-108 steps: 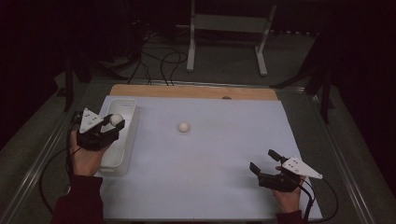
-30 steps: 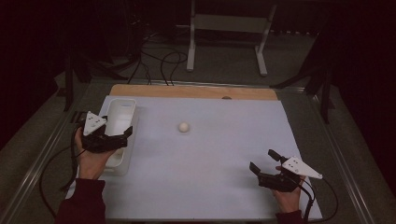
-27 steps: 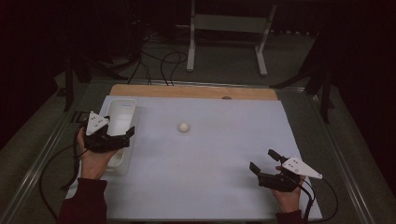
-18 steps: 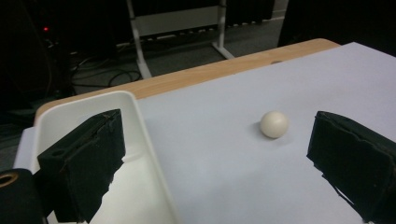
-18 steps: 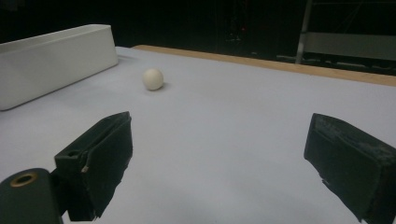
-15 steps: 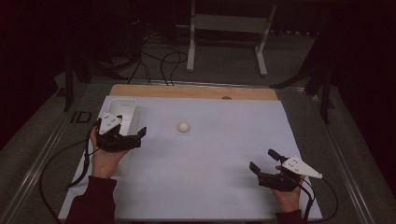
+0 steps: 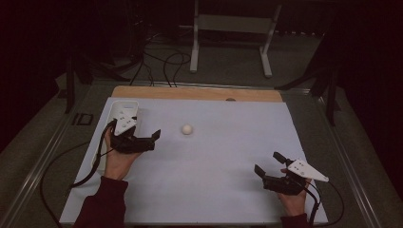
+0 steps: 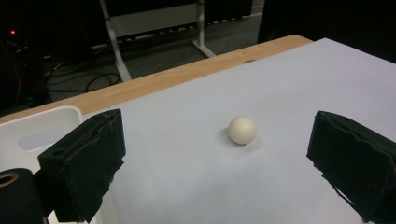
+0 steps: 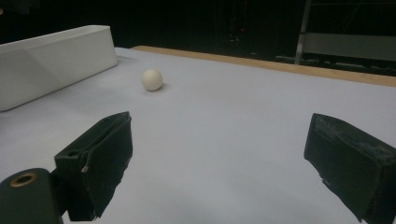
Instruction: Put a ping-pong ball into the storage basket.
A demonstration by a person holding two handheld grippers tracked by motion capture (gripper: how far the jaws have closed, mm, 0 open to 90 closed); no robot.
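A cream ball (image 7: pixel 187 129) rests on the white sheet (image 7: pixel 214 161), left of centre toward the back. My left gripper (image 7: pixel 153 140) is open just left of the ball, jaws pointing at it, empty. In the left gripper view the ball (image 8: pixel 242 129) lies ahead between the two spread jaws of the left gripper (image 8: pixel 215 158), apart from both. My right gripper (image 7: pixel 267 163) is open and empty low over the sheet's front right. From the right gripper (image 9: pixel 219 163) the ball (image 9: pixel 152 80) lies far off to the left.
A white tray (image 7: pixel 119 105) stands at the sheet's left edge, partly behind the left hand; its rim (image 8: pixel 28 122) and wall (image 9: pixel 56 56) appear in both gripper views. A wooden table edge (image 7: pixel 199 93) runs along the back. Cables trail on the floor beyond.
The left gripper has moved right, from over the tray onto the sheet and nearer the ball. The right gripper and the ball have stayed put.
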